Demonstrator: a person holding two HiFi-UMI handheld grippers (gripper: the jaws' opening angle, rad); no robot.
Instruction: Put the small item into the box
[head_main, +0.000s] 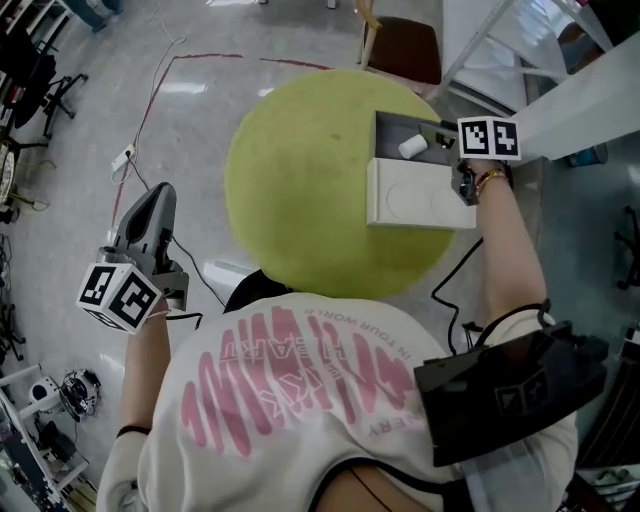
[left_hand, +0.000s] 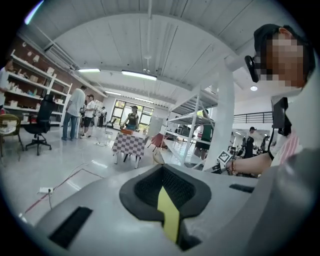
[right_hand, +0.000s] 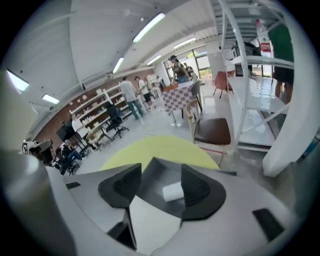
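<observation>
A small white cylinder (head_main: 412, 147) lies inside the grey box (head_main: 392, 126) at the right side of the round yellow-green table (head_main: 300, 190). The box's white lid (head_main: 410, 200) lies open and flat on the near side. My right gripper (head_main: 440, 137) reaches in over the box's right end. In the right gripper view that gripper (right_hand: 161, 175) is open, and the cylinder (right_hand: 173, 191) rests on the box floor between its jaws, close to the right pad (right_hand: 196, 190). My left gripper (head_main: 152, 212) hangs over the floor left of the table. Its jaws (left_hand: 167, 192) are shut with nothing in them.
A chair with a brown seat (head_main: 405, 50) stands behind the table. A white shelf frame (head_main: 560, 100) runs along the right. A power strip (head_main: 124, 158) and cables lie on the floor at left. Several people and a checkered table (left_hand: 129, 142) are far off.
</observation>
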